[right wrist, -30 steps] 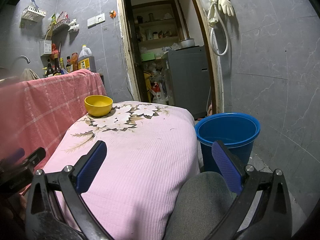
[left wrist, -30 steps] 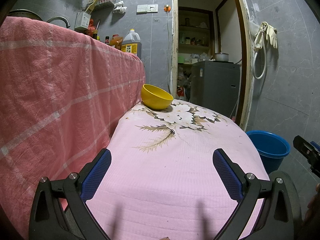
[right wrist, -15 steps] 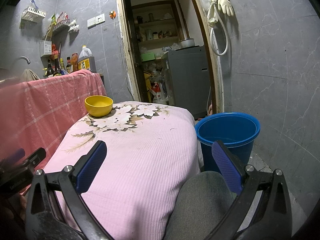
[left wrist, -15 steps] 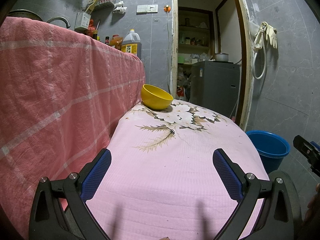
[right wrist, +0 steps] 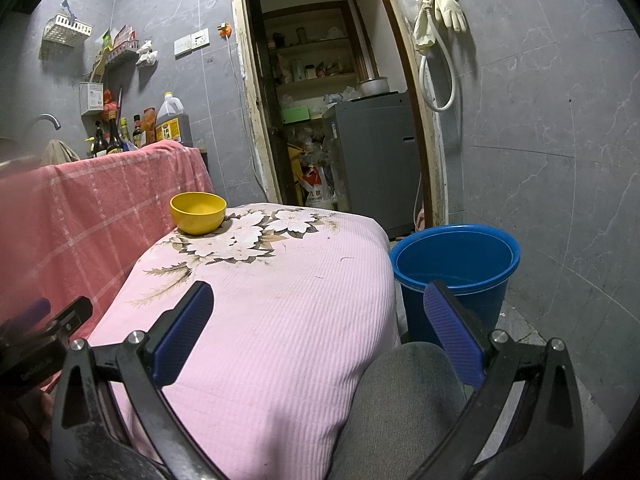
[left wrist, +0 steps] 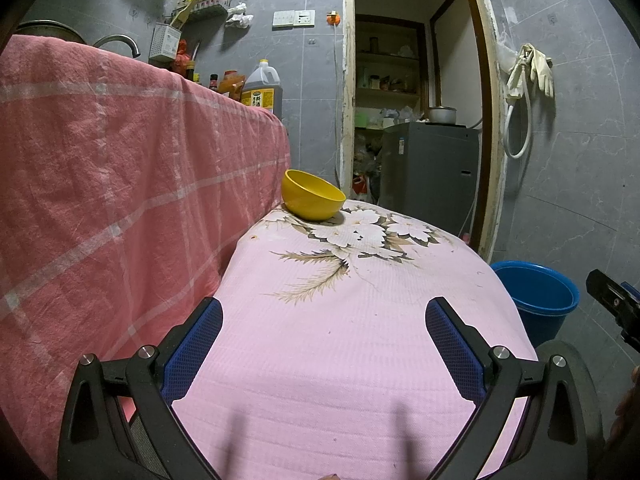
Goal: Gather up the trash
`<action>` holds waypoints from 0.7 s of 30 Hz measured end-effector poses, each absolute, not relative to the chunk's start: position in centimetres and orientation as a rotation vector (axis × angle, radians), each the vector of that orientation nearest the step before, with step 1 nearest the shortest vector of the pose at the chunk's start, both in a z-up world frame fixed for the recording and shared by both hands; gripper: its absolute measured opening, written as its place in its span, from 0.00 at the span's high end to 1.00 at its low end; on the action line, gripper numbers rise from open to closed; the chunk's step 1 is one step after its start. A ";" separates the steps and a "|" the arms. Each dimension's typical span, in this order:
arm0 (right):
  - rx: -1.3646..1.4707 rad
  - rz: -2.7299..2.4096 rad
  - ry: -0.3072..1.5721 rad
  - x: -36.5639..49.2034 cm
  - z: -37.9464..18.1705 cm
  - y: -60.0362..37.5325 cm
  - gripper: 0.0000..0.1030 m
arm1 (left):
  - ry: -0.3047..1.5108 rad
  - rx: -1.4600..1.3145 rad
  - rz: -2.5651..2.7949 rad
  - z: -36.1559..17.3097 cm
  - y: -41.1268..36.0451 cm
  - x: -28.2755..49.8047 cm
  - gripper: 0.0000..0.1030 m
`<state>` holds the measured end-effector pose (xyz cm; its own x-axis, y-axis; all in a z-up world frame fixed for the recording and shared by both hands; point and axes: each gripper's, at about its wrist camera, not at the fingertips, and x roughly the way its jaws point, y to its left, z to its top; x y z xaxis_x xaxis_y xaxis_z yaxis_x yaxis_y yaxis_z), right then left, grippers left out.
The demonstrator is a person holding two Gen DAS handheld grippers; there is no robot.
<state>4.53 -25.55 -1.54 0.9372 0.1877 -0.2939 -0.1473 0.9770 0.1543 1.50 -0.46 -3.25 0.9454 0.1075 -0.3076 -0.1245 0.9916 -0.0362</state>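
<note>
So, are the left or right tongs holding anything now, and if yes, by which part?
Nothing is held. The left tongs and the right tongs are both open above the pink cloth, with nothing between their pads.

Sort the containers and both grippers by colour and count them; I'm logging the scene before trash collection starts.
Yellow: 1, the bowl on the pink cloth.
Blue: 1, the bucket on the floor.
Black with blue pads: 2, the left gripper and right gripper, both open and empty.
Total: 4
</note>
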 end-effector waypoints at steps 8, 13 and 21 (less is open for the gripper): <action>0.132 0.172 0.313 4.5 -1.5 -25.6 0.00 | 0.311 -0.056 0.113 -3.3 -0.4 1.5 0.03; 0.132 0.172 0.313 4.6 -1.5 -25.5 0.00 | 0.312 -0.049 0.122 -3.6 -0.3 1.4 0.03; 0.133 0.171 0.314 4.5 -1.5 -25.4 0.00 | 0.312 -0.045 0.133 -3.8 -0.4 1.2 0.03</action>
<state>4.45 -25.39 -1.52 0.9366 0.1879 -0.2956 -0.1467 0.9768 0.1560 1.19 -0.37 -3.82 0.9430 0.1238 -0.3090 -0.1378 0.9902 -0.0235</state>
